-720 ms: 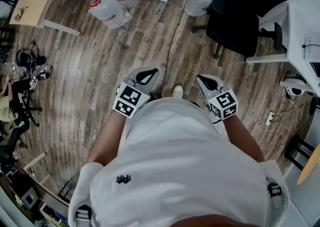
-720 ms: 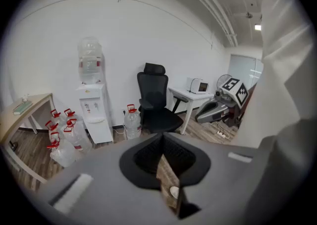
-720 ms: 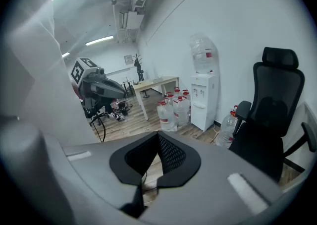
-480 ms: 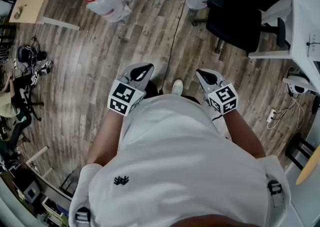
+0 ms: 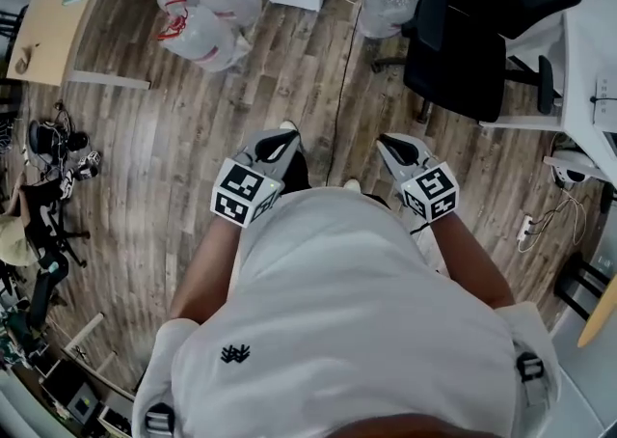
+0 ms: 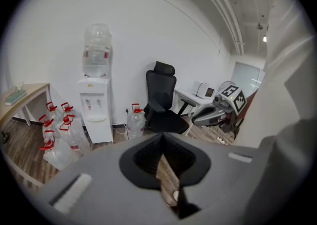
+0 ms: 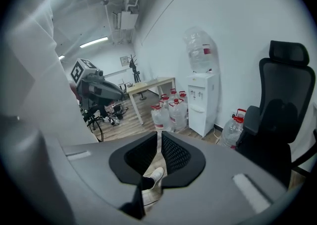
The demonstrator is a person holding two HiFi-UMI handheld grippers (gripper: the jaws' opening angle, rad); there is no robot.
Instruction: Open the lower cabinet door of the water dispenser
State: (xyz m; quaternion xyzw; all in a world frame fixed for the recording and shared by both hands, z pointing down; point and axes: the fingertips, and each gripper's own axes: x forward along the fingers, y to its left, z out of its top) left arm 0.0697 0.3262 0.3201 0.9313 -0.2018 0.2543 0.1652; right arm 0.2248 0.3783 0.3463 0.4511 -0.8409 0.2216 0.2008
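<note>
a person in a white shirt [image 5: 347, 330] stands on a wooden floor [image 5: 193, 137], a hand-held gripper raised in each hand and both tilted downward, well short of the water dispenser [image 6: 95, 110]. the left gripper [image 6: 162, 140] has its jaws drawn together at the tips with nothing between them; only floorboards show through the narrow wedge behind the pads. the right gripper [image 7: 159, 140] is likewise closed to a thin slit and carries nothing, with the person's white shoe [image 7: 155, 175] showing below its jaws. the white dispenser, topped by an upturned clear bottle [image 6: 96, 50], stands against the wall well ahead of both grippers, off to the left of the left gripper's line and a little right of the right gripper's. its lower cabinet door [image 6: 101, 131] sits flush with the body, with neither gripper near it. a cluster of red-capped water jugs [image 6: 59, 140] lies on the floor ahead and further left of the left gripper, beside the dispenser. one more jug [image 7: 232, 131] and a black office chair [image 7: 277, 120] stand ahead and to the right of the right gripper. the two grippers are held side by side, apart from each other, at about the same height.
</note>
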